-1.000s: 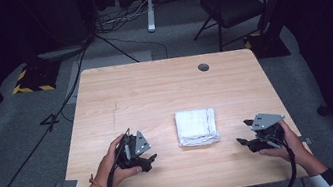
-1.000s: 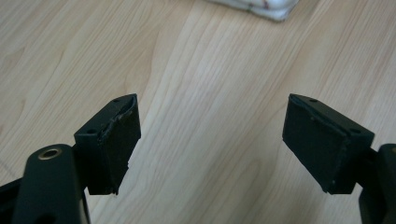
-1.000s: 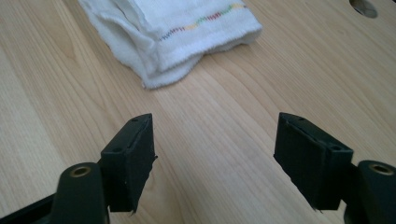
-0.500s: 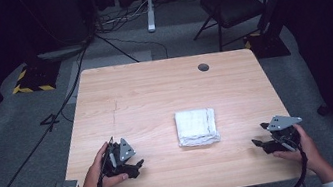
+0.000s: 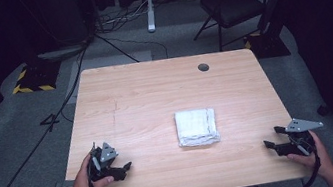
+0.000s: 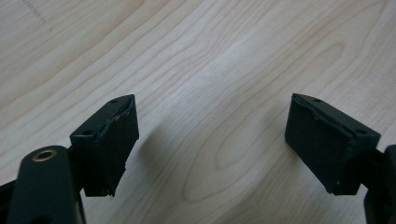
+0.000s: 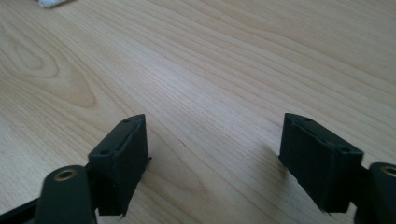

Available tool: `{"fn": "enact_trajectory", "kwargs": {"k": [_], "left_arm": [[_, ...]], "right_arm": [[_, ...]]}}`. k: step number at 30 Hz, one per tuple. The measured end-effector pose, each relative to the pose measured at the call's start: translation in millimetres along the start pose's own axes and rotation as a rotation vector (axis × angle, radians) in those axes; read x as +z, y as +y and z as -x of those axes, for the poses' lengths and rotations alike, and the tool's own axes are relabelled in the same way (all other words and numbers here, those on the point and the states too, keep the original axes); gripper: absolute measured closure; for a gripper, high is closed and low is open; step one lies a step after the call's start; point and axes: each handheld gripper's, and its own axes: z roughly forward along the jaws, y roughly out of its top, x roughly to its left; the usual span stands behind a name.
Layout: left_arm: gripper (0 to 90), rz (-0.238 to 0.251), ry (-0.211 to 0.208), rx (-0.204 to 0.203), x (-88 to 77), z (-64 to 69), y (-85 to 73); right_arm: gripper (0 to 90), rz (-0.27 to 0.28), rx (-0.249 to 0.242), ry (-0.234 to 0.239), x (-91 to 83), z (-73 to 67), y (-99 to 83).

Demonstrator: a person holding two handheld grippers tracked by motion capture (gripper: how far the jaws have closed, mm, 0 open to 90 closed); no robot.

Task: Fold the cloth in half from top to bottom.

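Observation:
A folded white cloth (image 5: 196, 126) lies flat on the wooden table (image 5: 154, 90), right of its middle. A corner of the cloth (image 7: 51, 2) peeks into the top left of the right gripper view. My left gripper (image 5: 125, 170) (image 6: 212, 126) sits low at the near left corner, open, with bare wood between its jaws. At the near right edge my right gripper (image 5: 271, 137) (image 7: 215, 144) is also low and open. Its jaws have just been opening and hold nothing. Both grippers are well apart from the cloth.
A round cable hole (image 5: 203, 67) sits near the table's far right edge. Beyond the table stand a black chair (image 5: 232, 7) and a white frame (image 5: 150, 5). Cables (image 5: 110, 41) and a yellow-black striped base (image 5: 31, 80) lie on the grey floor.
Both hands have drawn away from the cloth, outward toward the near corners and lower to the table. The right jaws stand a little wider. The cloth has not moved.

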Motion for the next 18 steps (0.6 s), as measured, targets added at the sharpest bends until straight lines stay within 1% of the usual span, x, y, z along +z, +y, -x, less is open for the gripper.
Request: {"fn": "enact_trajectory", "kwargs": {"k": [1,2,4,5,8,9,11,18], "left_arm": [[17.7,0.019,-0.017,-0.034,0.7,-2.8,-3.9],[17.3,0.017,-0.009,-0.023,0.1,-4.1,-4.0],[17.1,0.017,-0.007,-0.025,0.3,-3.7,-3.9],[16.9,0.017,-0.008,-0.033,0.6,-3.1,-3.8],[16.8,0.017,-0.006,-0.036,0.7,-2.8,-3.7],[16.7,0.018,-0.006,-0.047,1.1,-1.8,-3.7],[16.6,0.018,0.001,-0.052,1.2,-1.1,-3.4],[16.5,0.017,0.004,-0.050,1.1,-1.0,-3.3]], "right_arm": [[22.4,-0.004,0.005,-0.001,0.2,0.4,0.1],[21.7,-0.008,0.015,0.007,0.6,1.3,0.3],[20.6,-0.014,0.040,0.014,1.6,3.8,0.6],[20.4,-0.015,0.039,0.011,1.6,3.7,0.5],[20.0,-0.016,0.042,0.002,1.9,2.7,0.8],[19.5,-0.017,0.042,0.001,1.9,2.7,0.8],[18.6,-0.019,0.045,-0.002,2.2,2.9,0.8],[18.4,-0.020,0.047,-0.003,2.4,3.0,1.1]]}}
